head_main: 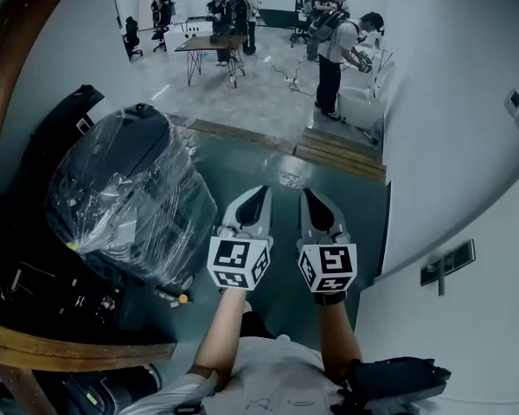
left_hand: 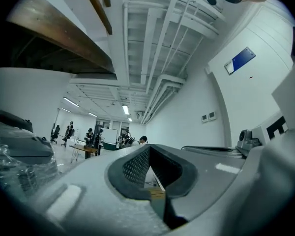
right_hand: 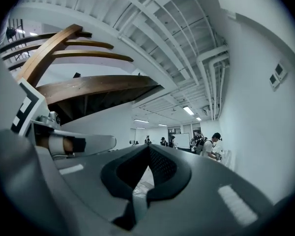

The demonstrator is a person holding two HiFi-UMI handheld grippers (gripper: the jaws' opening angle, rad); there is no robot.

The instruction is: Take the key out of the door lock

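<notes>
No key and no door lock show in any view. In the head view my left gripper (head_main: 254,197) and right gripper (head_main: 315,199) are held side by side at chest height, pointing forward over a green floor. Both are shut with nothing between the jaws. The left gripper view has its jaws (left_hand: 149,151) closed tip to tip and aimed at a far open room. The right gripper view shows the same for its jaws (right_hand: 148,150), with the left gripper's body (right_hand: 64,144) beside it on the left.
A dark bulky object wrapped in clear plastic (head_main: 130,193) stands close on the left. A white wall with a dark plate (head_main: 447,263) runs along the right. Wooden boards (head_main: 342,154) cross the floor ahead. Farther off stand several people and a table (head_main: 209,43).
</notes>
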